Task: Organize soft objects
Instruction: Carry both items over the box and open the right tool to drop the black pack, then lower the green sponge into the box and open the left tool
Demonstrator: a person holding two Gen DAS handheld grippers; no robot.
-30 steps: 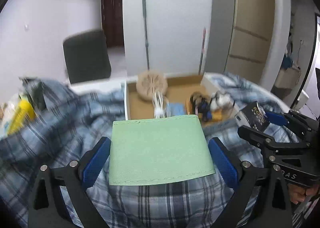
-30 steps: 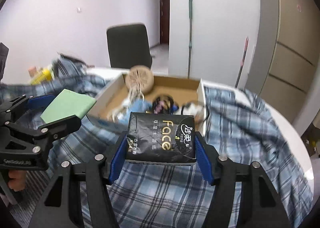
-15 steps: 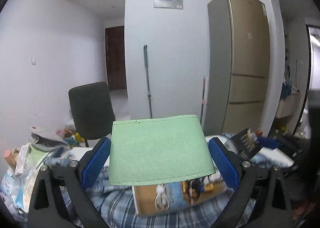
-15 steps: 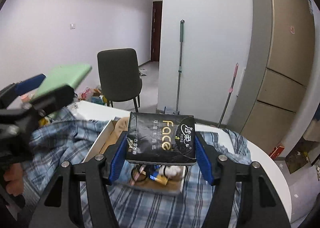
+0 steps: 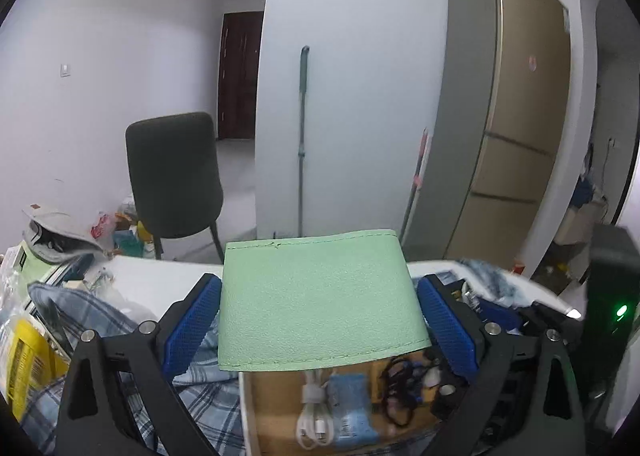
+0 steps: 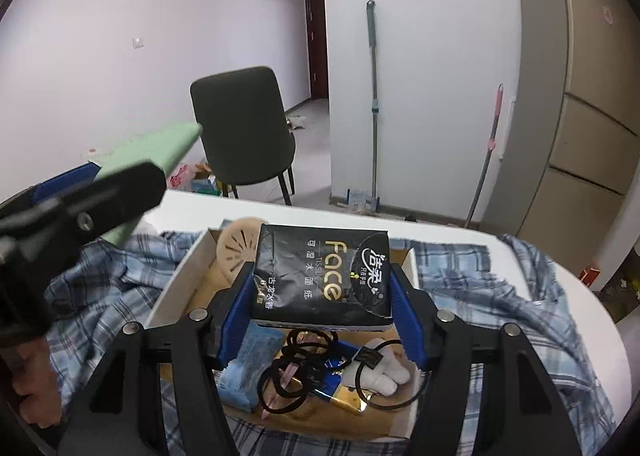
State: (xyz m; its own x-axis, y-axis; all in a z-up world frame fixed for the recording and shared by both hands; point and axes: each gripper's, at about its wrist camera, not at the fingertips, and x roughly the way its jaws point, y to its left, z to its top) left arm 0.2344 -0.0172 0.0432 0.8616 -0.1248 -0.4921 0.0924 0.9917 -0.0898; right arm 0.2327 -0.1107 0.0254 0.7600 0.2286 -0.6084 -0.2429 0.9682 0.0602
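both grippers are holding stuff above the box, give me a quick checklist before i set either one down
1. Left gripper grip on the pale green stitched pouch: ok, both blue pads press its sides.
2. Right gripper grip on the black Face tissue pack: ok, held level between its pads.
3. Tissue pack over the open cardboard box: ok, box lies directly below.
4. Free spot under the pack: not ok, black hair ties and a blue packet lie there.
5. Pouch over the box: cannot tell, it hides the box's far part.
6. Grippers apart from each other: ok in the right wrist view.
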